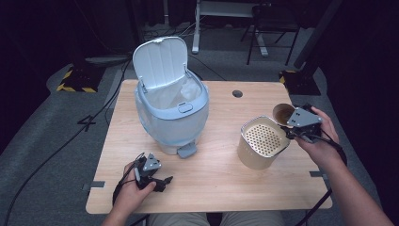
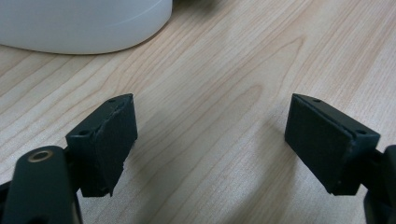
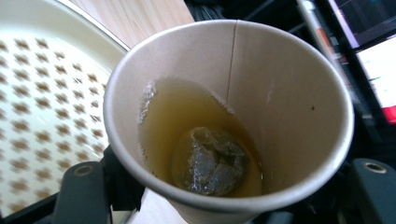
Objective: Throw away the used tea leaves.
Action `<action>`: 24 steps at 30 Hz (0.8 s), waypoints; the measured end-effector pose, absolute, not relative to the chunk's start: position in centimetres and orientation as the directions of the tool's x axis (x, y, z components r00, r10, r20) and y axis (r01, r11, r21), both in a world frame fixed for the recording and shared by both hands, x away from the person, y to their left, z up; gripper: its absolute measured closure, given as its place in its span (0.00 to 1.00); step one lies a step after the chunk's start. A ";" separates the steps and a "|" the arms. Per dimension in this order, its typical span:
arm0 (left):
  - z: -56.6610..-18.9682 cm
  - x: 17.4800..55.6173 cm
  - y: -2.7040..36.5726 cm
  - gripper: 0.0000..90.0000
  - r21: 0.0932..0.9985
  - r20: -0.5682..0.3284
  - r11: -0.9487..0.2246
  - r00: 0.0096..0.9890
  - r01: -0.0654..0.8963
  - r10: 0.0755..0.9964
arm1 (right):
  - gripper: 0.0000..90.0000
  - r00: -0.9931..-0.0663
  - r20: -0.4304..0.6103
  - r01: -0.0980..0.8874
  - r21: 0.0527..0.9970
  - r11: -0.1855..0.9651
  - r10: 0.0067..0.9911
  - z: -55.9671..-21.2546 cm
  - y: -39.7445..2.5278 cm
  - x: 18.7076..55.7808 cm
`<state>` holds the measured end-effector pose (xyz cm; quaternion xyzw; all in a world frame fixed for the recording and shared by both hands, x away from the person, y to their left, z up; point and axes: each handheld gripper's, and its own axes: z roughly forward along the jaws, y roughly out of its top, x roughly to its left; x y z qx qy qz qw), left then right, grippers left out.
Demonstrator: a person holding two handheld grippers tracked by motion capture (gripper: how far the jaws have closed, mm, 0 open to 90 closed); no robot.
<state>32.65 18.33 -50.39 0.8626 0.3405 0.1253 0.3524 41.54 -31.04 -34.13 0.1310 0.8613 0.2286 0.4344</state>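
My right gripper [image 1: 292, 128] is shut on a paper cup [image 1: 282, 113], held tilted beside the rim of a beige canister [image 1: 254, 157] with a perforated strainer top [image 1: 263, 137]. In the right gripper view the paper cup [image 3: 261, 93] holds amber tea [image 3: 173, 116] and a soaked tea bag [image 3: 212, 161], with the strainer [image 3: 42, 102] just to its left. My left gripper [image 1: 163, 181] rests low on the table near the front left, open, nothing between its pads [image 2: 109, 144].
A pale blue pedal bin [image 1: 171, 110] with its lid [image 1: 160, 61] raised and a white liner stands at the table's centre-left; its base [image 2: 79, 23] lies just beyond the left gripper. A cable hole [image 1: 237, 93] sits at the wooden table's [image 1: 211, 183] back.
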 end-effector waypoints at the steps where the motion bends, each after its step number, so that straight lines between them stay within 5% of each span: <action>1: -50.4 32.7 18.3 0.20 0.693 -0.023 -0.520 0.737 0.499 0.676 | 0.35 -0.573 -0.710 0.020 0.486 0.874 0.408 -34.1 -31.0 41.5; 11: -50.4 32.7 18.3 0.20 0.693 -0.022 -0.521 0.737 0.498 0.675 | 0.35 -0.413 -0.899 -0.017 0.164 0.986 0.143 -34.6 -30.1 40.8; 24: -50.4 32.7 18.3 0.20 0.693 -0.022 -0.521 0.737 0.499 0.675 | 0.35 -0.217 -0.956 -0.016 -0.197 0.980 -0.196 -35.8 -29.0 40.0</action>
